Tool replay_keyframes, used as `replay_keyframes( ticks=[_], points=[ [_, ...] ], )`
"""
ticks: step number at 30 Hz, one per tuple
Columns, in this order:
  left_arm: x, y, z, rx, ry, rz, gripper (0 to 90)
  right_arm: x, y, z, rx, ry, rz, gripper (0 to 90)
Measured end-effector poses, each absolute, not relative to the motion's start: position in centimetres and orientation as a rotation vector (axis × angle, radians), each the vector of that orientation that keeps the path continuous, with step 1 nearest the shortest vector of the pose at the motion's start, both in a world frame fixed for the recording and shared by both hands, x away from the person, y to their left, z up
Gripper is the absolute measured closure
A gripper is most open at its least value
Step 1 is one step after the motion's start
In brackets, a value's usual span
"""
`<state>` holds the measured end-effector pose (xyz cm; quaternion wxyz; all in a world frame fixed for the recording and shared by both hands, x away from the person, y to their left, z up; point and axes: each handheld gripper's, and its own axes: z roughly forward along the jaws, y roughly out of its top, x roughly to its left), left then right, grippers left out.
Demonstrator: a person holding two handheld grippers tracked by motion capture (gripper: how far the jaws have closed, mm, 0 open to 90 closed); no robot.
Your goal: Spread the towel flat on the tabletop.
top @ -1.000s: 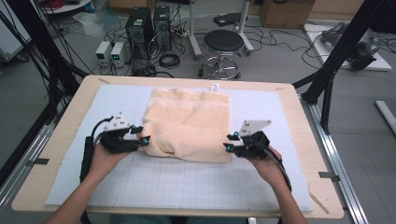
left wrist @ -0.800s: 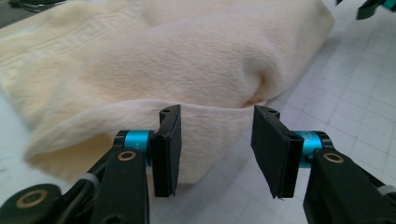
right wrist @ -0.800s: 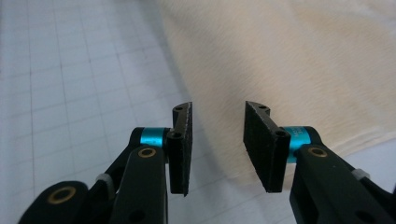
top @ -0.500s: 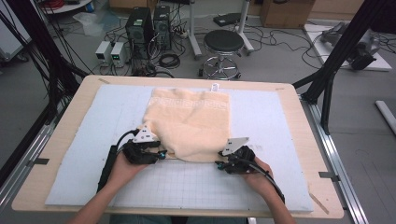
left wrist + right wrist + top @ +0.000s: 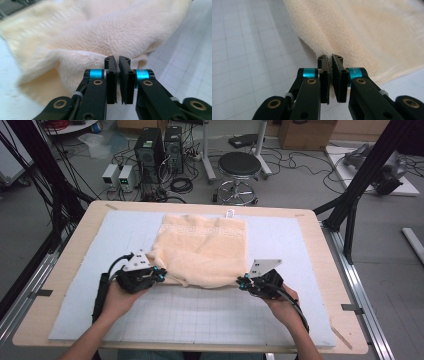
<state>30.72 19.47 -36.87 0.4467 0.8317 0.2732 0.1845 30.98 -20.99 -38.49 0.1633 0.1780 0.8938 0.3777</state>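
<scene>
Both sets of jaws have just been closing and now pinch the near corners of the towel (image 5: 202,251), left gripper (image 5: 159,271) and right gripper (image 5: 242,283) drawn inward since a second ago. Cloth lies rumpled mid-surface (image 5: 75,270) on the gridded mat (image 5: 200,315); folding appears barely begun.

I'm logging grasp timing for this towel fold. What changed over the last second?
Both hands moved in from the towel's sides to its near corners. The left gripper and right gripper have just been closing and are now shut on the towel's edge. The towel's far half stayed flat on the mat.
</scene>
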Motion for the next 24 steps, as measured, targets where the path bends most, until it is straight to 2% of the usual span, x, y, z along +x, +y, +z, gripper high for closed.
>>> replay_keyframes(
  ticks=[5, 11, 15, 19, 21, 24],
  points=[
    [30.5, 21.9, -32.9, 1.981, 0.683, 0.525, 85.6, 30.5, -21.7, -34.3, 0.496, 2.467, 1.129, 85.4],
    [31.2, 24.1, -30.6, 1.883, 0.729, 0.547, 85.7, 30.7, -22.2, -31.1, 0.487, 2.404, 1.146, 85.4],
    [33.2, 24.1, -32.1, 1.917, 0.8, 0.52, 85.7, 33.3, -22.4, -32.2, 0.619, 2.447, 1.17, 85.1],
    [35.7, 23.0, -35.6, 1.992, 0.907, 0.482, 84.2, 36.2, -21.1, -35.1, 0.718, 2.514, 1.064, 83.4],
    [36.3, 22.9, -36.6, 2.004, 0.931, 0.464, 80.2, 37.6, -20.7, -36.7, 0.769, 2.544, 1.032, 76.9],
    [36.3, 23.1, -36.6, 1.985, 0.917, 0.437, 70.0, 38.1, -20.8, -37.0, 0.769, 2.533, 1.054, 70.1]
  ],
)
